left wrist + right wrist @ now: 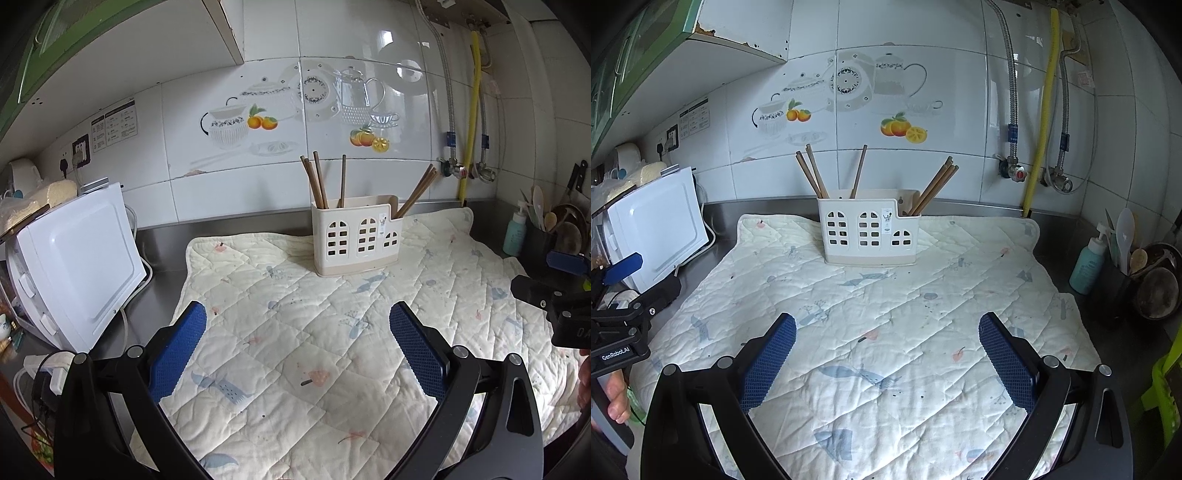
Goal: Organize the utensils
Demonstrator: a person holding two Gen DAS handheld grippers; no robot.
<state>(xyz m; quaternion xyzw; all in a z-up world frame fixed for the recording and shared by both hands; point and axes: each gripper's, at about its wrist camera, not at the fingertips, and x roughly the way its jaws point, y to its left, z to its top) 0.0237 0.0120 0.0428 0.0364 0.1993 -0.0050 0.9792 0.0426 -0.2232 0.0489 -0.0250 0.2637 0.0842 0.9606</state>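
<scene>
both claws hover over the quilted mat [295, 350], my left gripper [297, 347] spread wide with nothing between its blue pads [181, 347], my right gripper [886, 354] just as wide and just as bare. mat in front of me shows no loose utensil, so i judge the sorting is either done or the next piece has to come out of the holder.

utensil holder [868, 236] stands upright at the far side of the mat, near the tiled wall, well apart from both claws and dead ahead of the right one. in the left view it sits ahead and a bit right. chopsticks [812, 173] lean left in the tall section, 1 [858, 170] stands nearly straight in the middle, and a bundle [936, 188] slants right out of the low compartment.

to do it well, i'd go in high, come down onto the free upper ends, pinch 1 bundle only, and lift straight along its lean so the light holder doesn't tip or slide on the soft cloth.
</scene>
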